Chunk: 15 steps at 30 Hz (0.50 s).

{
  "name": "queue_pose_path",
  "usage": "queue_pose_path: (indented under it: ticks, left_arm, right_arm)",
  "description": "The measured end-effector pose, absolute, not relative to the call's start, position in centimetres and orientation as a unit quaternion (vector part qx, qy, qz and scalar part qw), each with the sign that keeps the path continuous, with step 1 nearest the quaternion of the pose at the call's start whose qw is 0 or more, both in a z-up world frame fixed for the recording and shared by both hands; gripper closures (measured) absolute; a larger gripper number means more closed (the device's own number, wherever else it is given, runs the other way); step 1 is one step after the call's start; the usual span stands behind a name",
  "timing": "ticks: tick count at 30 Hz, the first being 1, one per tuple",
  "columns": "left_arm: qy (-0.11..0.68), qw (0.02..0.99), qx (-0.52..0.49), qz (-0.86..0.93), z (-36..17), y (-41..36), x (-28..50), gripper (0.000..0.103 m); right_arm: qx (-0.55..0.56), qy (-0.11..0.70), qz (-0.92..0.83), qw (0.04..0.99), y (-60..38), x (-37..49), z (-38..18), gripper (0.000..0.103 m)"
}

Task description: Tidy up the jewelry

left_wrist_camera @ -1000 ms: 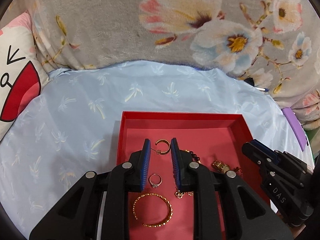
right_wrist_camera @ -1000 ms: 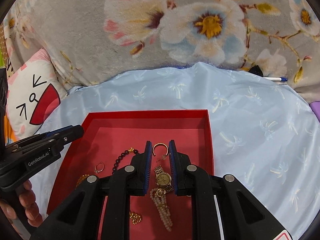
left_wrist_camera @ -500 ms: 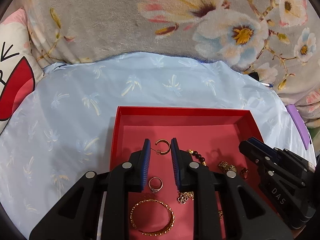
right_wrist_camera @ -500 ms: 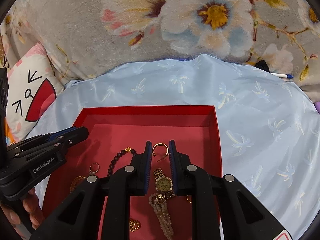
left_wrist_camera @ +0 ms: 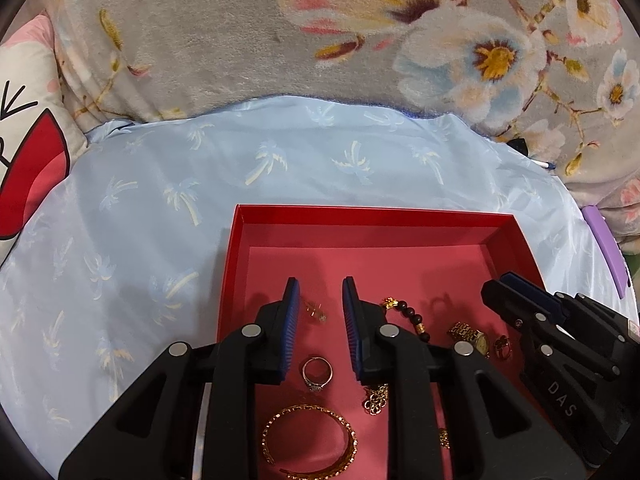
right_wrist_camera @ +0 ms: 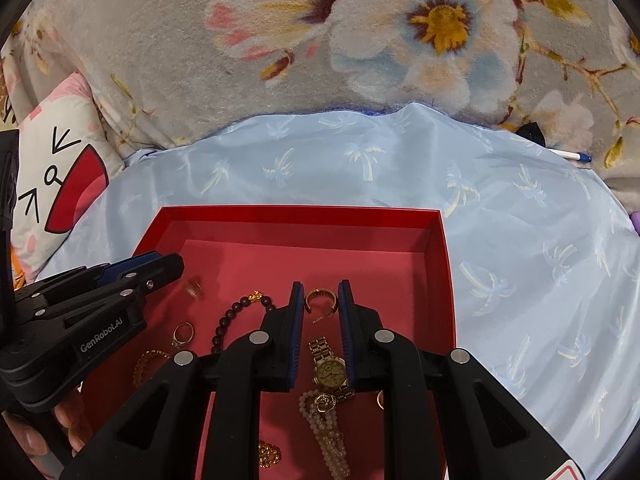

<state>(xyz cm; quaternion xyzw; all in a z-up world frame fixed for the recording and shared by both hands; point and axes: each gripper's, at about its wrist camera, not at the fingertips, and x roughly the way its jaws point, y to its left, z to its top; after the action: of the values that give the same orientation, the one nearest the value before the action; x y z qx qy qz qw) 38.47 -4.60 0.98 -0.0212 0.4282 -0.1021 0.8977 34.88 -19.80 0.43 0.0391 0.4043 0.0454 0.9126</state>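
My left tongs point(left_wrist_camera: 320, 294) are opening, a gold earring point(left_wrist_camera: 315, 311) lying loose between them in the red box point(left_wrist_camera: 360, 216); my right tongs point(right_wrist_camera: 320, 294) are clamping another hoop earring point(right_wrist_camera: 321, 300).

Glossy gold-metal bangle point(left_wrist_camera: 310, 442); matt red card tray point(left_wrist_camera: 360, 214); satiny blue cloth point(left_wrist_camera: 160, 184).

We see the red box point(left_wrist_camera: 236, 264) lying on the palm-print cloth point(left_wrist_camera: 160, 208), with the floral blanket point(left_wrist_camera: 200, 40) behind it. In the box, a ring point(left_wrist_camera: 317, 372) lies between a hoop earring point(left_wrist_camera: 315, 312) beyond and a bangle point(left_wrist_camera: 310, 440) nearer us; the watch point(right_wrist_camera: 329, 368) lies rightward, above the pearl strand point(right_wrist_camera: 326, 436).
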Motion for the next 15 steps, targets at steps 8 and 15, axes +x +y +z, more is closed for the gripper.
queue_pose_path:
  ticks: [8,15]
  left_arm:
    - [0.413,0.906,-0.027,-0.094,2.1,-4.1,38.0,0.049]
    - [0.395,0.914,-0.024,-0.088,3.9,-3.5,36.3,0.047]
  right_arm:
    - [0.054,0.380,0.042,0.923,-20.5,33.9,1.7,0.074]
    - [0.074,0.359,0.036,0.930,-21.4,31.7,4.0,0.064]
